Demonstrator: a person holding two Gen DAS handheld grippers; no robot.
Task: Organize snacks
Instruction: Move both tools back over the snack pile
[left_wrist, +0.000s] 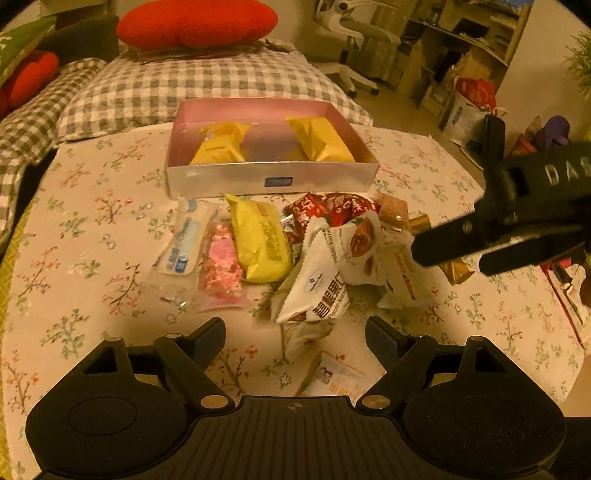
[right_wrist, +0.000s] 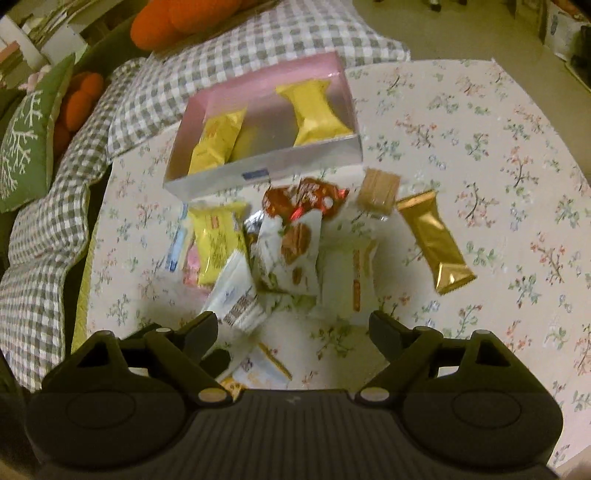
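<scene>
— On the floral tablecloth (left_wrist: 92, 236), where did the snacks lie?
— Heaped just before the pink box (left_wrist: 271, 181), which held two yellow packets (right_wrist: 218, 142); a gold bar (right_wrist: 434, 240) lay apart.
— And the fingers?
— The left gripper (left_wrist: 295, 332) and right gripper (right_wrist: 293, 325) both stood spread wide, holding nothing.

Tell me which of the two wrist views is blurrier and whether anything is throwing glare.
Right wrist view: softer, motion smear on the white pecan packets and red wrapper; the gold packet shines. Left wrist view: sharper, print on the white packet shows clearly, the silver box front wall reflects warm light; fisheye bends the table edge in both.
</scene>
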